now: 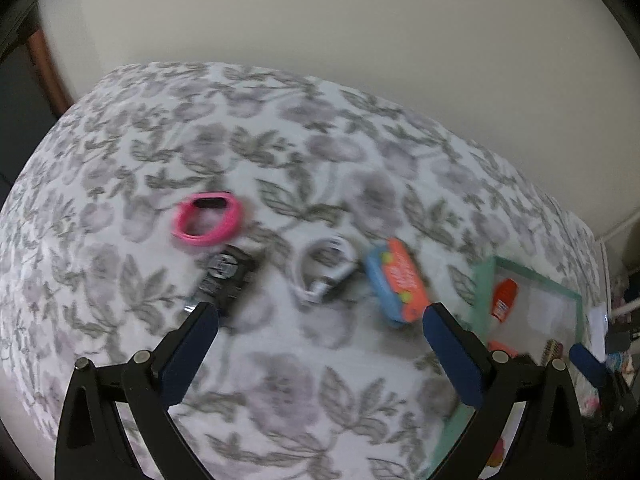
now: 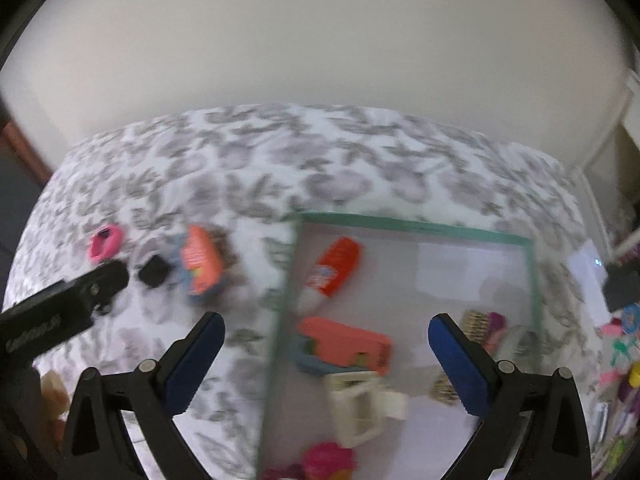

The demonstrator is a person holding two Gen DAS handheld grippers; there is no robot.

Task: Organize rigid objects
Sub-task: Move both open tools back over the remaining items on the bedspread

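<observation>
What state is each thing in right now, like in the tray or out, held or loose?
Left hand-held gripper: open, empty.
Right hand-held gripper: open, empty.
Pink band: loose on the cloth.
Black watch: loose on the cloth.
White cable: coiled, on the cloth.
Orange-blue box: outside the tray.
Tray: partly filled.
Glue stick: lying in the tray.
White clip: in the tray.

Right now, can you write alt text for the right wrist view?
The open right gripper hovers over a green-rimmed tray on a floral cloth, holding nothing. The tray holds an orange bottle, an orange box and a cream clip.
</observation>
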